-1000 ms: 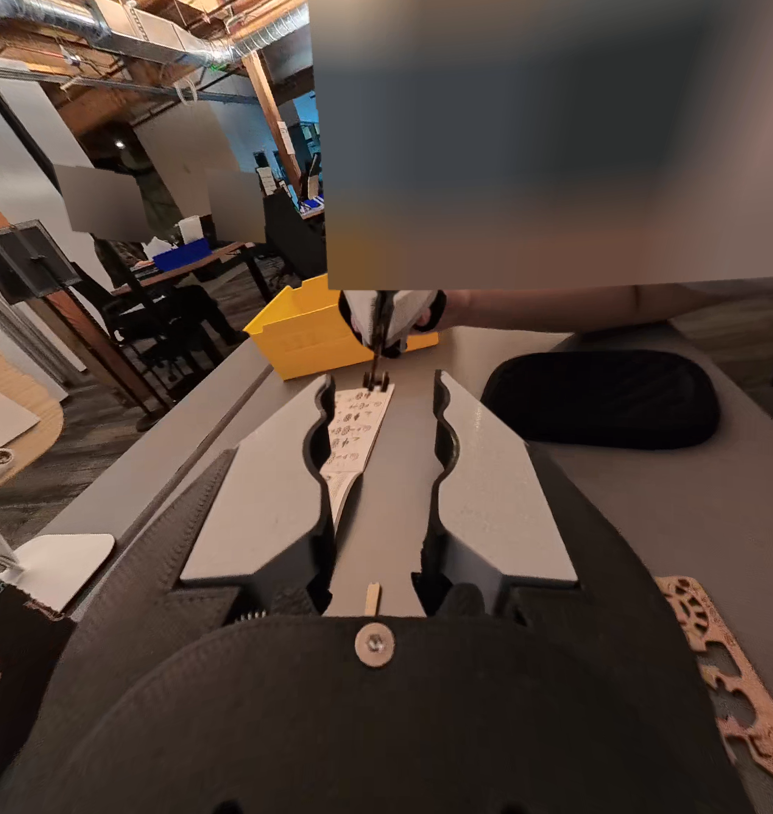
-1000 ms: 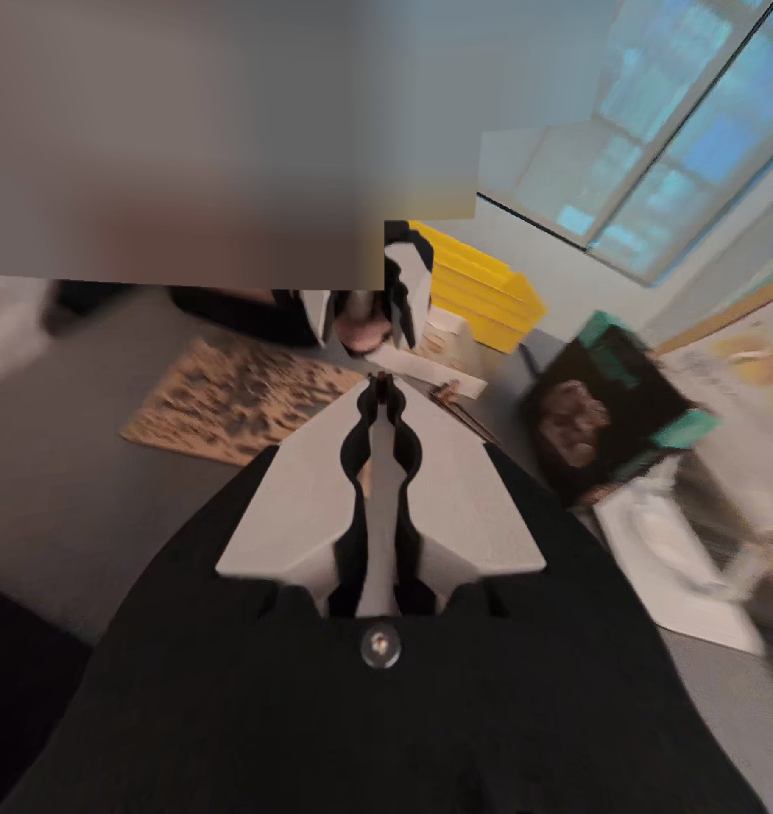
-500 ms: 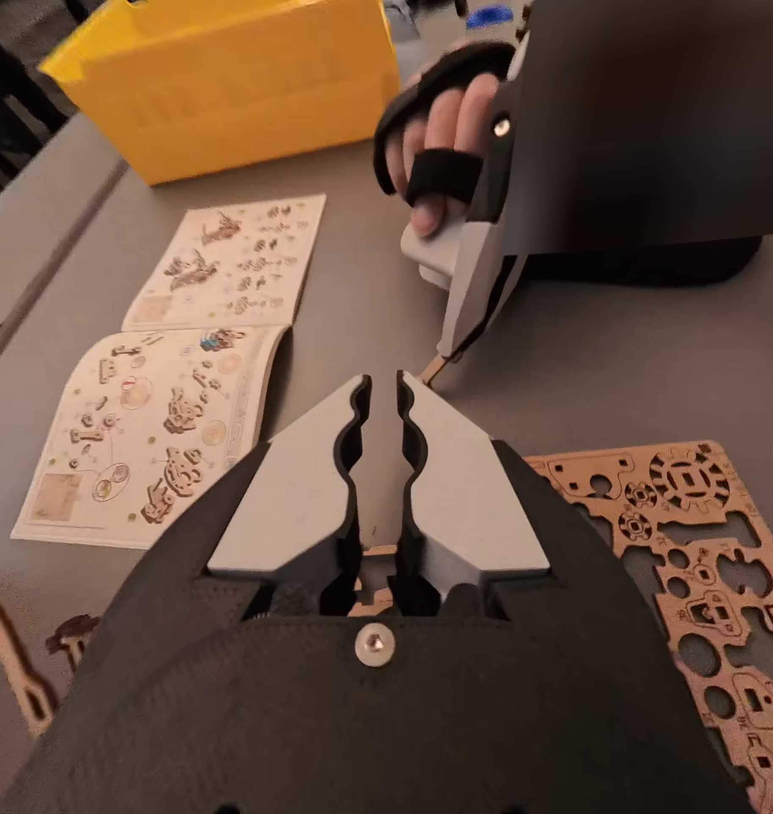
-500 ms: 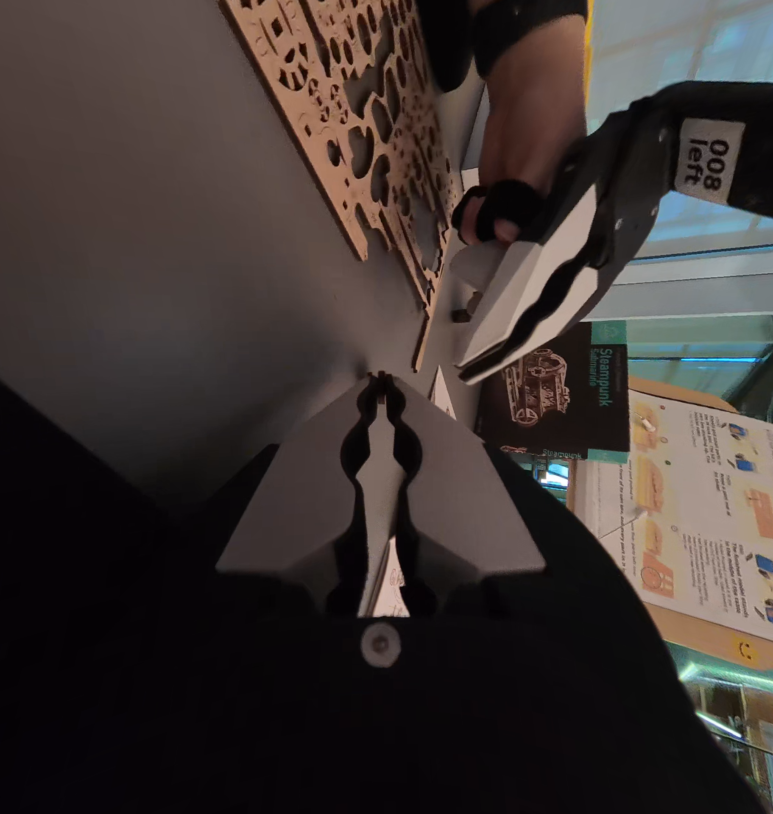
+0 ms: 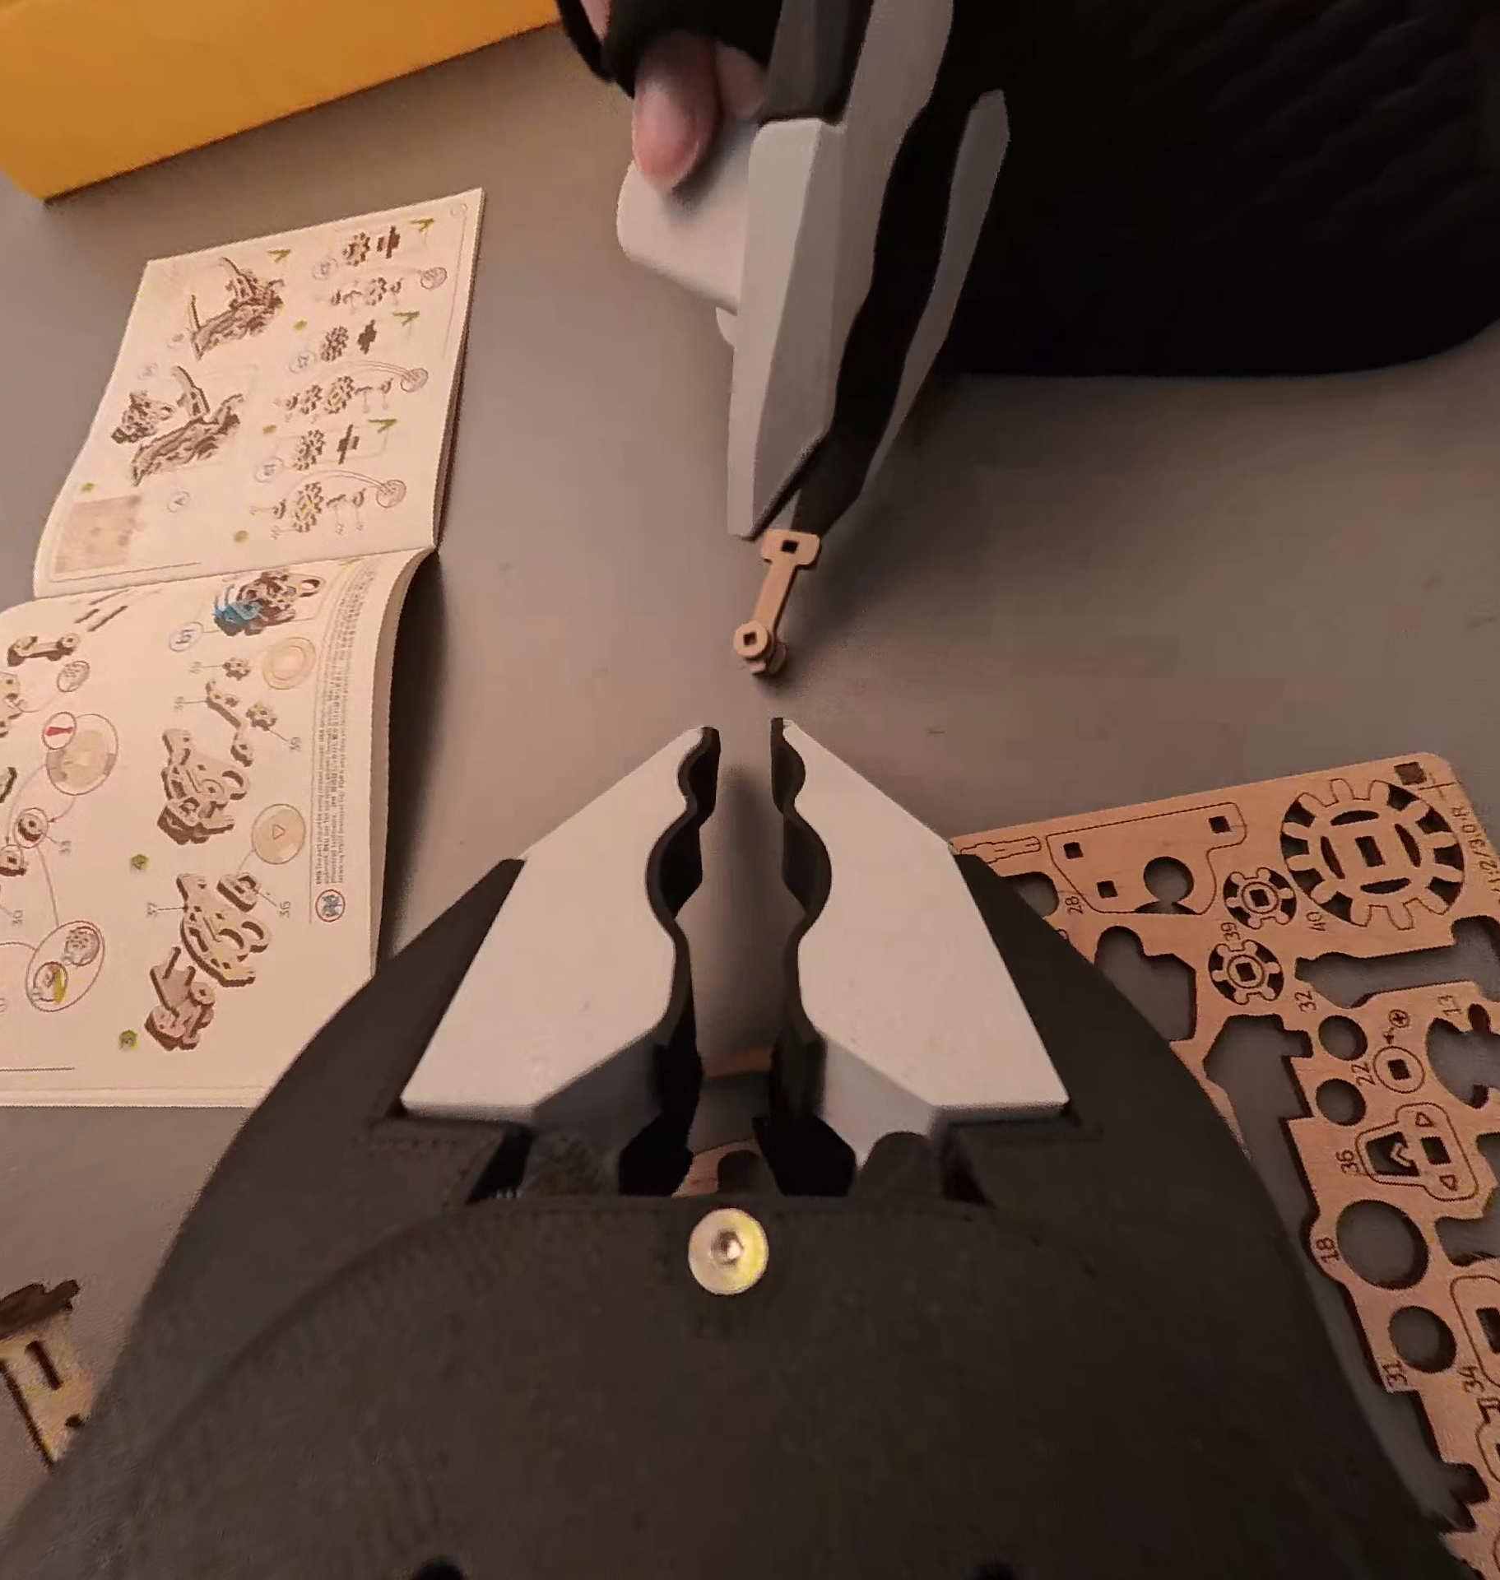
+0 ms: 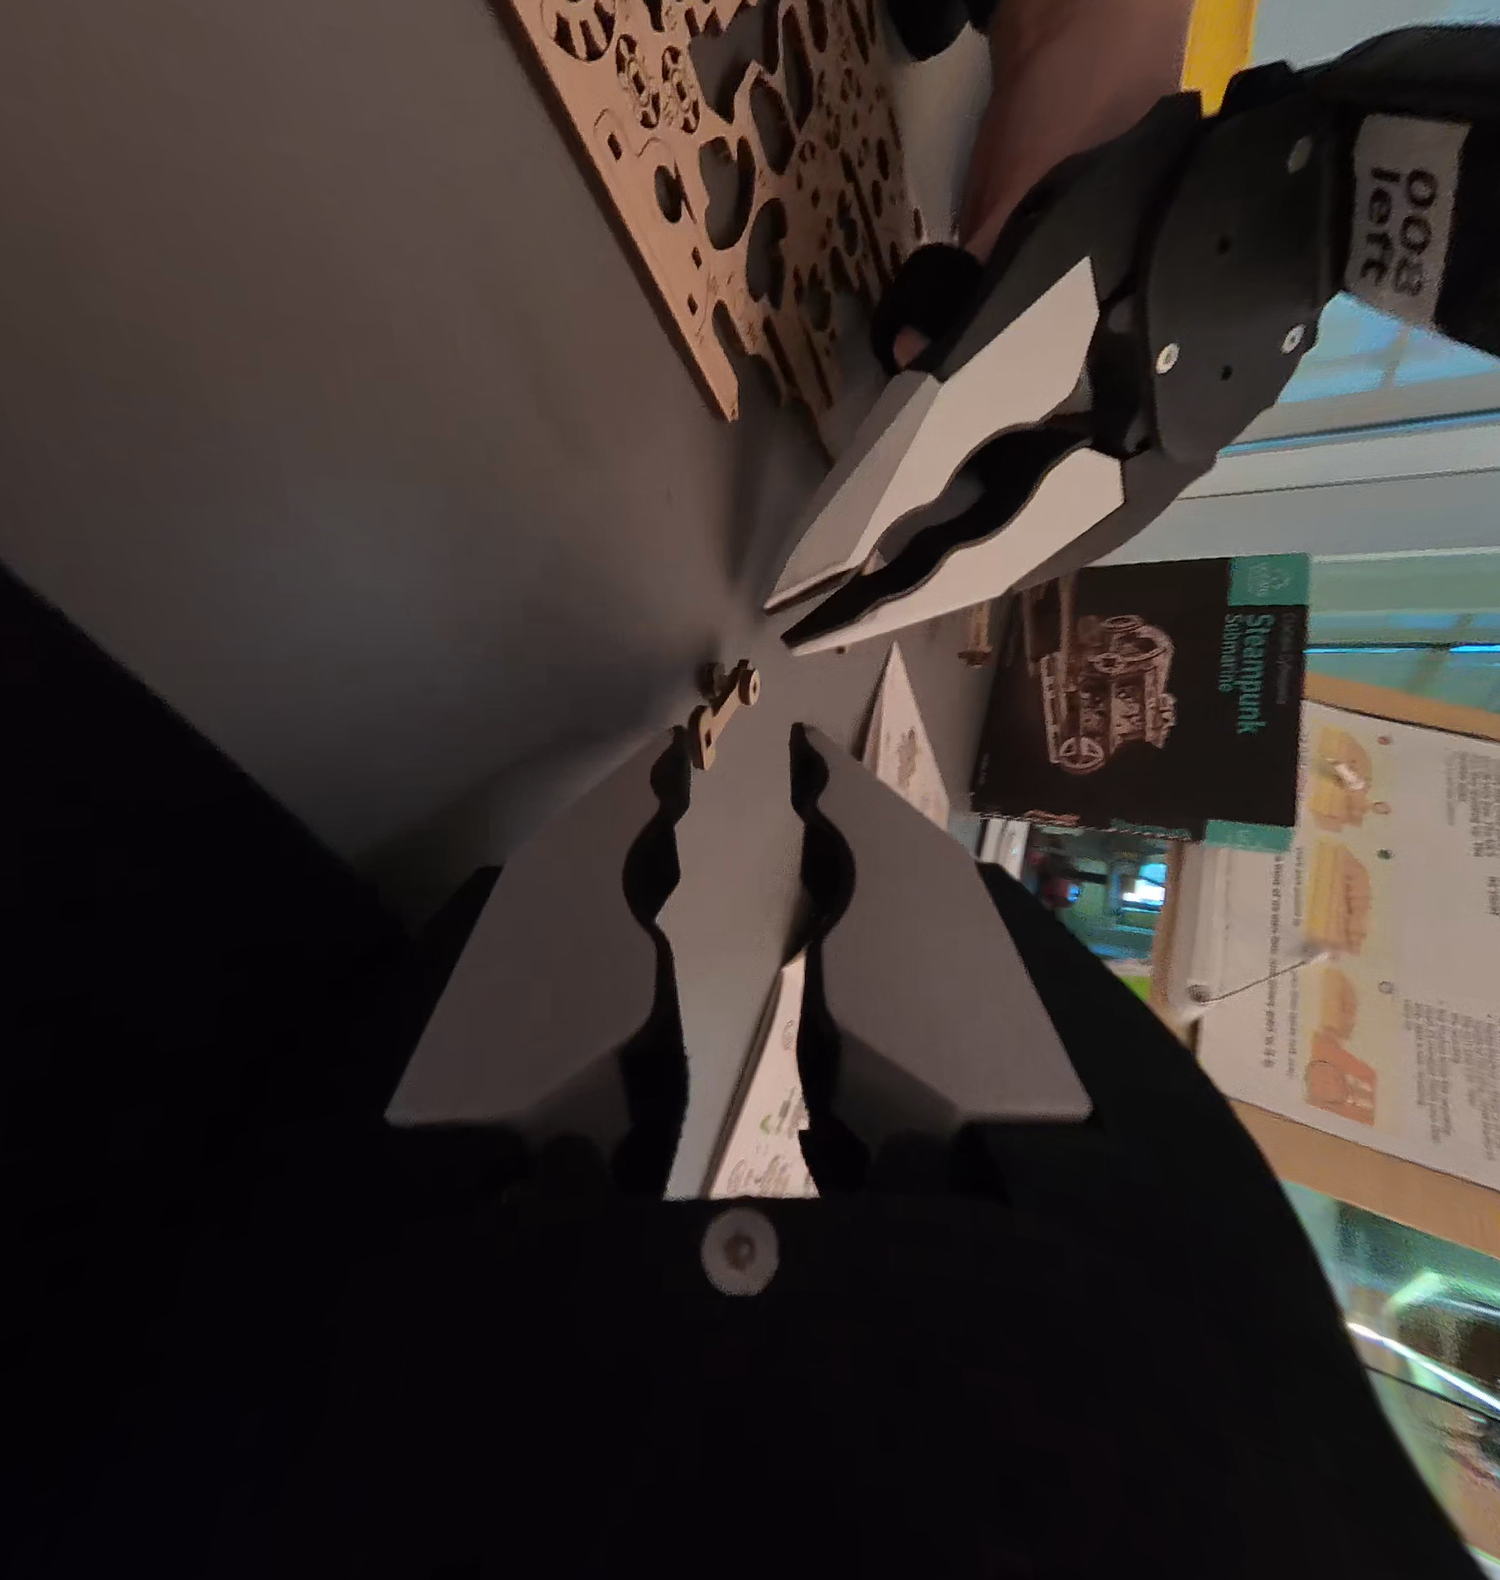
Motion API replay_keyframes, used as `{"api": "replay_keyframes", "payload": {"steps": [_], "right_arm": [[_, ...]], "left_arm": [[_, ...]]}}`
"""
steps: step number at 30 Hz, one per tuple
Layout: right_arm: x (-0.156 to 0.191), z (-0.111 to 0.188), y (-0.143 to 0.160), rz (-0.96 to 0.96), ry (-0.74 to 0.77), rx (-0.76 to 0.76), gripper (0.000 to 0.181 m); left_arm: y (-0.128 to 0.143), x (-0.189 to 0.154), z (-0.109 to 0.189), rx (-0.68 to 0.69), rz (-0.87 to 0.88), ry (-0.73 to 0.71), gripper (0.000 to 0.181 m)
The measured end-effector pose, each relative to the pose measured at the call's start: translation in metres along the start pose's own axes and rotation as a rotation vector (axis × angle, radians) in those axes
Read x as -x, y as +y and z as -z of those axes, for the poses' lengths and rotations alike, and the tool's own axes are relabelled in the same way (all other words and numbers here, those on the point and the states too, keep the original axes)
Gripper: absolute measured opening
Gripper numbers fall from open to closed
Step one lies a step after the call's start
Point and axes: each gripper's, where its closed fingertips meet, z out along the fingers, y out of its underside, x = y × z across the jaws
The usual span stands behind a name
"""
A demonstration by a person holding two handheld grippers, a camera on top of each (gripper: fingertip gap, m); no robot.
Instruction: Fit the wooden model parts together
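1. You are holding the left hand-held gripper (image 5: 744, 733) low over the grey desk (image 5: 1071, 616), its jaws a narrow gap apart and gripping nothing.
2. You are holding the right hand-held gripper (image 6: 739, 737) with its jaws parted; the small wooden part (image 5: 770, 602) is lying on the desk just off its tips, between the two grippers, and neither one is gripping it.
3. The part is lying flat, a slim lever with a square hole at each end.
4. The wooden parts sheet (image 5: 1293, 1009) is lying beside the left gripper, with many cut-outs already emptied.
5. The open instruction booklet (image 5: 216, 650) is lying on the other side of it.
6. The yellow bin (image 5: 173, 77) is sitting toward the desk's far edge; you cannot tell what it is holding.
7. A dark box (image 6: 1148, 701) is standing beyond the booklet.
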Motion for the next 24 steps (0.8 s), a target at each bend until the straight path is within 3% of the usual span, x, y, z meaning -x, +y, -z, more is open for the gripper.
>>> {"api": "replay_keyframes", "payload": {"steps": [8, 13, 15, 20, 24], "right_arm": [[0.011, 0.012, -0.012, -0.361, -0.225, -0.093, 0.021], [-0.022, 0.011, -0.019, -1.101, -0.316, -0.244, 0.000], [-0.023, 0.008, -0.022, -1.262, -0.370, -0.277, 0.000], [-0.025, 0.002, -0.007, -1.180, -0.234, -0.177, 0.000], [-0.011, -0.008, -0.002, -1.099, -0.275, -0.092, 0.000]], "left_arm": [[-0.002, -0.002, -0.001, 0.005, 0.015, 0.001, 0.009], [-0.003, 0.002, 0.000, 0.002, 0.028, -0.031, 0.008], [-0.004, 0.004, 0.001, -0.003, 0.041, -0.043, 0.007], [-0.004, 0.005, 0.003, -0.002, 0.047, -0.059, 0.003], [-0.013, -0.001, -0.002, -0.022, 0.053, -0.030, 0.003]]}}
